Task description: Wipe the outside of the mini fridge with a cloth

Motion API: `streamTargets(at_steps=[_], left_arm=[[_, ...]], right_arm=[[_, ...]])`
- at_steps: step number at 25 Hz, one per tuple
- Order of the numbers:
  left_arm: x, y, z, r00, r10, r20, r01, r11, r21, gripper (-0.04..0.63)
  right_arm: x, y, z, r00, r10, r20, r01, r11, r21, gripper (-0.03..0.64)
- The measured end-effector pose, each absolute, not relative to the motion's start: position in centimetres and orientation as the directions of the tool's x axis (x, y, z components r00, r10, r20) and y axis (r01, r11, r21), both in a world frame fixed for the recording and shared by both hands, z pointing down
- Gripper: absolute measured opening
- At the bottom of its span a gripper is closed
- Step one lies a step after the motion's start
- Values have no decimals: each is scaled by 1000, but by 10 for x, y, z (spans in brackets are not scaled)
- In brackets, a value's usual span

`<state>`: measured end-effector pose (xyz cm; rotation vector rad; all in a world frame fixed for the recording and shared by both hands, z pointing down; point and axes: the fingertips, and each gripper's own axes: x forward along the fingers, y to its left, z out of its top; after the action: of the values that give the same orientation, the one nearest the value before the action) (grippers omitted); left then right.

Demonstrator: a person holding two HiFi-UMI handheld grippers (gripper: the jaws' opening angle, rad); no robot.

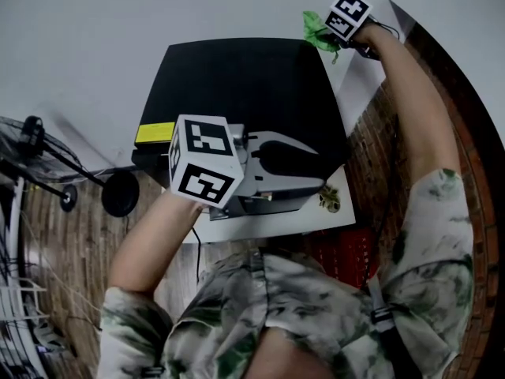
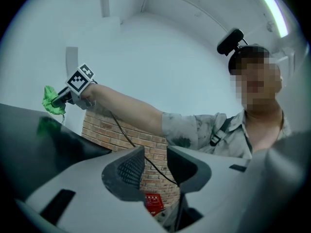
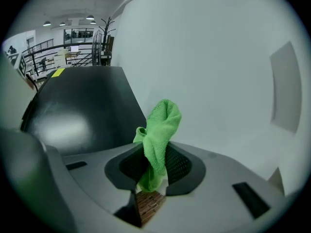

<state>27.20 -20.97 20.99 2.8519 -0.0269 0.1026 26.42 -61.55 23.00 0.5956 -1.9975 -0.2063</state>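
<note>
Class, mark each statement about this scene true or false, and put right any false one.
1. The right gripper has a green cloth pinched between its jaws. True.
2. The left gripper is also clamped on the cloth. False: its jaws stand apart with nothing between them.
3. The mini fridge is white. False: it is black; the wall behind it is white.
4. A yellow label sits at one corner of the fridge. True.
</note>
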Motion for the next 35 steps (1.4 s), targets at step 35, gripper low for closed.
streamTargets(at_steps=[35], left_arm=[[434,-150,293,989,-35,142,-73,-961,266,153]], right_arm=[[357,-530,258,-685,-432,587,-409,894,182,107]])
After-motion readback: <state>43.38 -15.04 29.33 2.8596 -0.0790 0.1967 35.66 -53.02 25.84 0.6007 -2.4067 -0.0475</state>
